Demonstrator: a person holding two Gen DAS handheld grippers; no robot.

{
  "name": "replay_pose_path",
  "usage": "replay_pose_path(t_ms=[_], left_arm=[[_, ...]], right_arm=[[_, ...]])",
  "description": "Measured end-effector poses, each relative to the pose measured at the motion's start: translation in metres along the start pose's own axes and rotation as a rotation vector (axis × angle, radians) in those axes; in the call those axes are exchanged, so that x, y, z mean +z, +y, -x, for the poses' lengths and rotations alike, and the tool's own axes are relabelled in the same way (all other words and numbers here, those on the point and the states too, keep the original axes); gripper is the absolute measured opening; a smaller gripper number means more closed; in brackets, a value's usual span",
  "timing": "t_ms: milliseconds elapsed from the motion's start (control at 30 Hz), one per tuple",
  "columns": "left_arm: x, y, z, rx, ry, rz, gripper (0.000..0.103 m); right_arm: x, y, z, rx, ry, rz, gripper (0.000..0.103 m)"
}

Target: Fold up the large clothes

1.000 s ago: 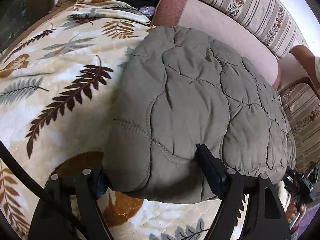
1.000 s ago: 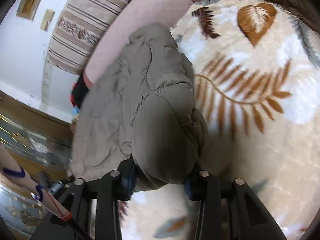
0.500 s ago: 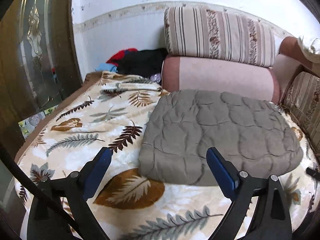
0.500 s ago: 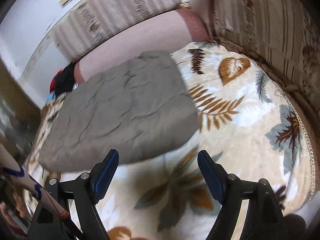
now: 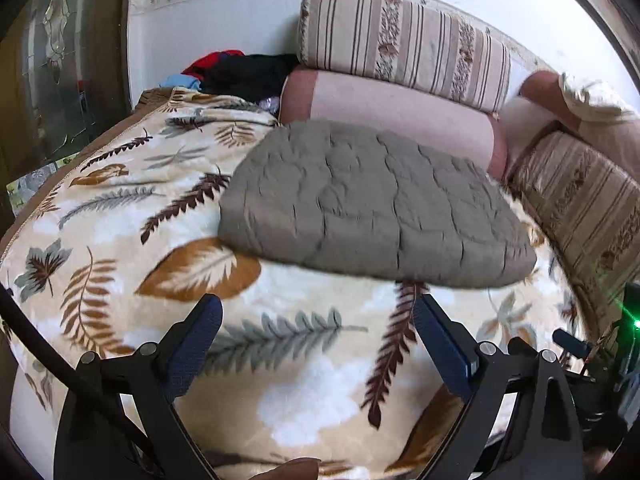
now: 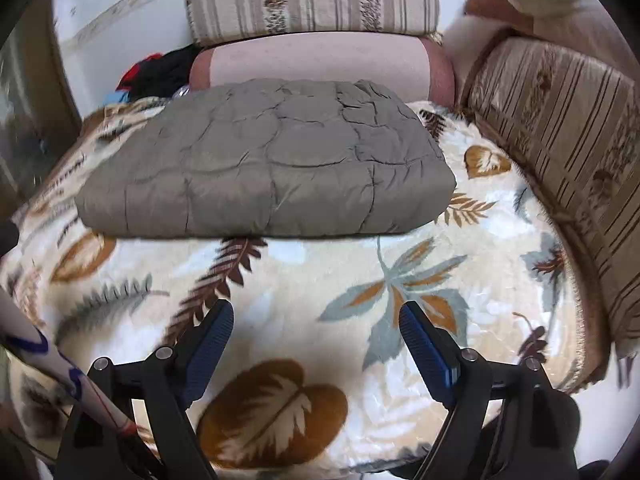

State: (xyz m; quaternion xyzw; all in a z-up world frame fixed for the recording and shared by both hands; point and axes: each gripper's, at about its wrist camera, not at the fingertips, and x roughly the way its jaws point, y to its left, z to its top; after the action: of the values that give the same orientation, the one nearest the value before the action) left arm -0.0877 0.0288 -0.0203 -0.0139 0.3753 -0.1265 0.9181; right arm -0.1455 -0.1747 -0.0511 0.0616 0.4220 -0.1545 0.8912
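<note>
A grey-green quilted jacket (image 5: 368, 204) lies folded into a thick rectangle on the leaf-print blanket (image 5: 304, 392), up against the pink bolster. It also shows in the right wrist view (image 6: 272, 172). My left gripper (image 5: 316, 328) is open and empty, held back from the jacket's near edge above the blanket. My right gripper (image 6: 316, 332) is open and empty too, well short of the jacket's front edge.
A pink bolster (image 5: 396, 112) and striped cushions (image 5: 404, 40) line the back; another striped cushion (image 6: 560, 152) runs along the right. A pile of dark, red and blue clothes (image 5: 240, 72) sits at the back left. A glass door (image 5: 60, 60) stands at the left.
Both grippers opened, let go of the jacket's front edge and pulled back from it. The folded jacket now lies flat on the blanket.
</note>
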Motion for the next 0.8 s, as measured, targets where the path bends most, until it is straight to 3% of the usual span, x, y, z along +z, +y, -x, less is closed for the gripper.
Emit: replay_pose_path(t_ms=[333,800], left_arm=[[-0.025,-0.025,0.009,0.027,0.033,-0.06,0.095],[-0.03,-0.03,0.0,0.049,0.082,-0.086,0.095]], right_arm=[[-0.019,0.004,0.005,-0.083,0.024,-0.008,0.089],[-0.024,0.01,-0.003,-0.097,0.059,0.013,0.089]])
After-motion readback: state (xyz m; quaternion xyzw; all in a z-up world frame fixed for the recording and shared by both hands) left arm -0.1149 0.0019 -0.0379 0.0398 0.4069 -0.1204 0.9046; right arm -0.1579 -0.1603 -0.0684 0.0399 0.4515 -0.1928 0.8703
